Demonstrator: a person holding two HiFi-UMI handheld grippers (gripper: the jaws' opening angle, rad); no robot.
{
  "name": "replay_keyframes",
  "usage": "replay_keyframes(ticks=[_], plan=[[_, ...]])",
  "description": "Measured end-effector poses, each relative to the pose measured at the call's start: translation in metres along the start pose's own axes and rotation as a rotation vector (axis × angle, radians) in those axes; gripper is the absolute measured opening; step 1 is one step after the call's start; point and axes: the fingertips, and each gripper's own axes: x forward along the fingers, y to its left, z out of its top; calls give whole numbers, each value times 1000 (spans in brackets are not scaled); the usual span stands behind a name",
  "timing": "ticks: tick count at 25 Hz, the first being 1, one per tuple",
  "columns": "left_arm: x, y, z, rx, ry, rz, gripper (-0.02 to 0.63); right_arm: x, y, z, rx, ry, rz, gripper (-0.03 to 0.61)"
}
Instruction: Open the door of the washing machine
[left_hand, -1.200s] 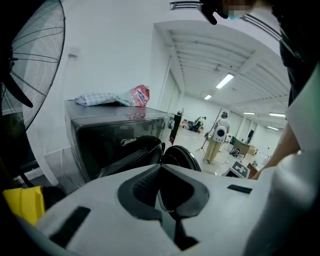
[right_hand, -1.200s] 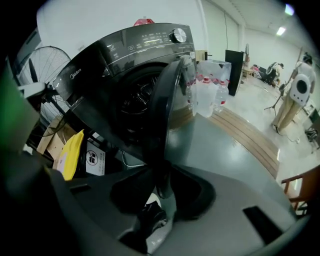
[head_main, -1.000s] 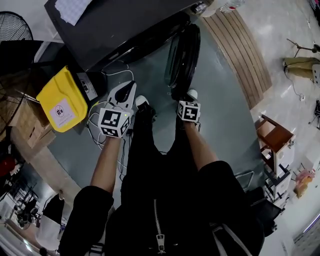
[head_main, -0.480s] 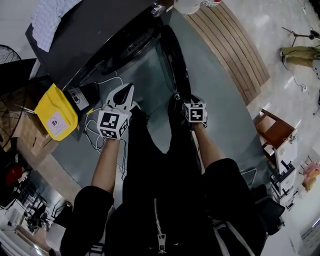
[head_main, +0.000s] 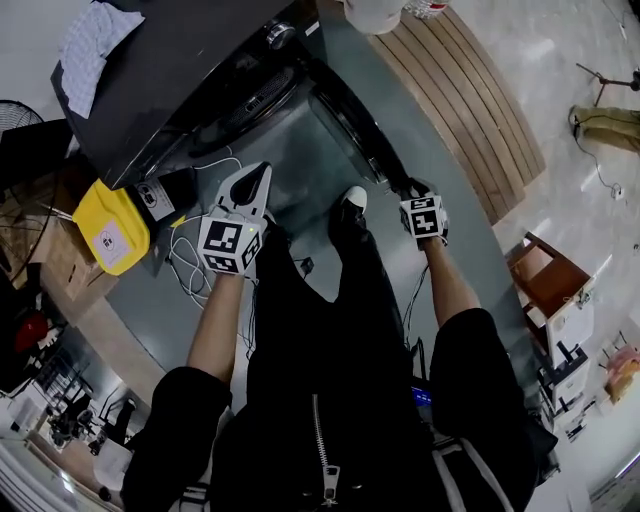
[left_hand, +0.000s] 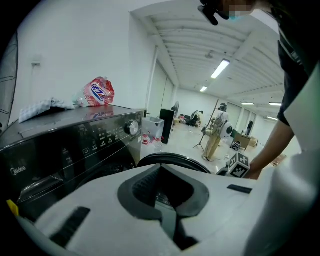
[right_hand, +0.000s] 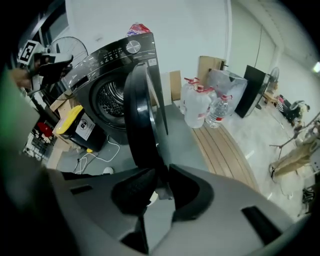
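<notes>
Grey floor mat (head_main: 300, 150) in front of black front-load washing machine (head_main: 180, 70); its door (right_hand: 142, 120) stands swung wide open, btwn drum & wooden slats (head_main: 470, 90). Right gripper (right_hand: 161, 180) clamps door's rim, pads pressed on it. Left gripper (left_hand: 161, 172) has jaws together w/ nothing in them, near yellow container (head_main: 110, 228).

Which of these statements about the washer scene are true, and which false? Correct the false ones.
1. The door stands open. True.
2. The right gripper clamps the door's edge. True.
3. The left gripper holds a bottle. False: it holds nothing, and its jaws are together.
4. Nothing lies on the washer. False: a cloth and a bag lie on top.
</notes>
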Motion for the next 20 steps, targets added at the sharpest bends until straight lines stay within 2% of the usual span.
replay_keyframes(ticks=[10, 15, 17, 20], plan=[[6, -18, 6, -26, -5, 93, 5, 3, -94, 31, -157, 9, 1, 83], [-19, -15, -1, -36, 5, 134, 5, -8, -120, 42, -101, 2, -100, 104], [-32, -10, 0, -51, -3, 161, 5, -15, -120, 41, -74, 3, -133, 123], [-53, -8, 7, -66, -32, 197, 5, -31, -109, 35, -30, -2, -159, 117]])
